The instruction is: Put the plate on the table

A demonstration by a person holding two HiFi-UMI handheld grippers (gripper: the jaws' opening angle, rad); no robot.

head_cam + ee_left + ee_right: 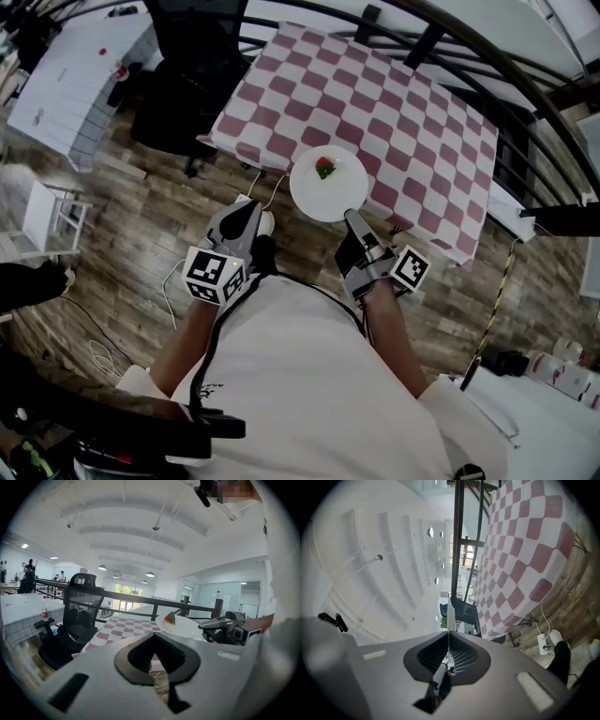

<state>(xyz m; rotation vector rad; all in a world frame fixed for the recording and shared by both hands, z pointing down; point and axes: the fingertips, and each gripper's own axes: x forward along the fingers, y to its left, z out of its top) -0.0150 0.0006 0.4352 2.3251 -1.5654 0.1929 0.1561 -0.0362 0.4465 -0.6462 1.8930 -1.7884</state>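
Observation:
A white round plate (pixel 327 190) carries a small red and green piece of food (pixel 324 168). The plate is held in the air at the near edge of the table with the pink and white checked cloth (pixel 394 112). My right gripper (pixel 354 223) is shut on the plate's near rim. In the right gripper view the plate (pixel 448 616) shows edge-on as a thin line between the closed jaws of the right gripper (pixel 449 634). My left gripper (pixel 248 217) hangs left of the plate, shut and empty. The left gripper view has the plate (pixel 183 627) ahead to the right, beyond the left gripper (pixel 154 635).
A black office chair (pixel 183 84) stands at the table's left end. A black railing (pixel 450 56) runs behind the table. A white power strip and cable (pixel 258 199) lie on the wooden floor under the near edge. Another white table (pixel 75 66) stands far left.

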